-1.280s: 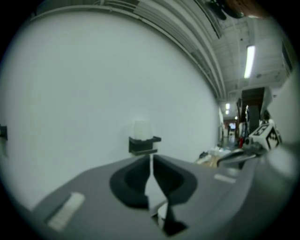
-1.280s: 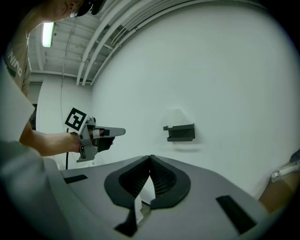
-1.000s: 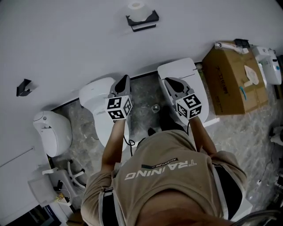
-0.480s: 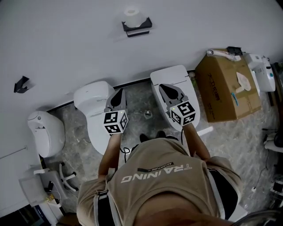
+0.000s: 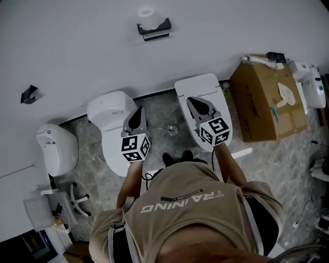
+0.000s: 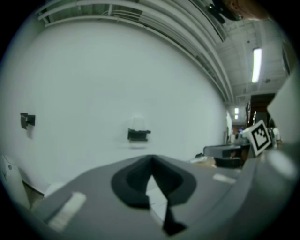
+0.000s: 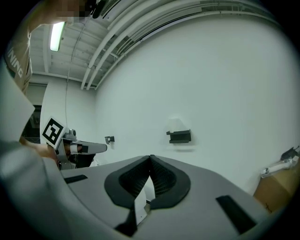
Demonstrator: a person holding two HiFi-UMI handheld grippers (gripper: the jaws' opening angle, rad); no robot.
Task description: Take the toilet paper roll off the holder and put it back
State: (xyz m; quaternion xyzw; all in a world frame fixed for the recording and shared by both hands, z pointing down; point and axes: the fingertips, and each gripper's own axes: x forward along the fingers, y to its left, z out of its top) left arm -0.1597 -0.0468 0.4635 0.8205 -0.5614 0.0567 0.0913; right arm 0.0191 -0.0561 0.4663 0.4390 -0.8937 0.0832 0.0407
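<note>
Roll [image 5: 147,13] sits on the holder [image 5: 153,29], well short of it the left gripper [image 5: 139,110] and right gripper [image 5: 194,101] — both jaws clenched, empty — reaching in unopened would likely knock it off.

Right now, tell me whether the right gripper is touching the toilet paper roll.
Apart. The head view shows a stretch of bare wall between the right gripper and the toilet paper roll, which sits on its holder.
</note>
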